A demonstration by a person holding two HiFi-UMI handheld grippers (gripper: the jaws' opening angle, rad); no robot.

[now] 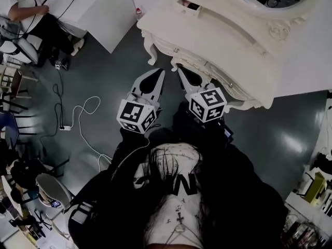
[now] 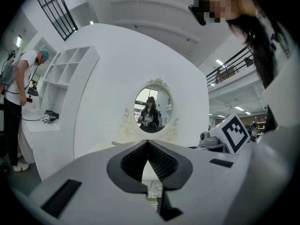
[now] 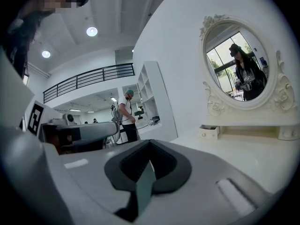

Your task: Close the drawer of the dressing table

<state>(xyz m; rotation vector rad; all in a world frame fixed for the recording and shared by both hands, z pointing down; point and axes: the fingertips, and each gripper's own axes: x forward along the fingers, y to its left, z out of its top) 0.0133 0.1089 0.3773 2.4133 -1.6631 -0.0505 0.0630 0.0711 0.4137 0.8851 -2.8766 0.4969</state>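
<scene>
Clenched tip to tip on nothing, the left gripper [image 1: 157, 72] and the right gripper [image 1: 181, 69] sit side by side at the front edge of the dressing table [image 1: 171, 22]. Well beyond them on the tabletop, the small drawer [image 1: 188, 5] stands pulled out, beside the oval mirror [image 3: 236, 64].

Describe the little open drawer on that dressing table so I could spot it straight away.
Find the white dressing table with its oval mirror. On the tabletop, just left of the mirror's carved base as you face it, sits a small white drawer with one round knob. What marks it out: it is pulled forward, its dark inside showing from above.
</scene>
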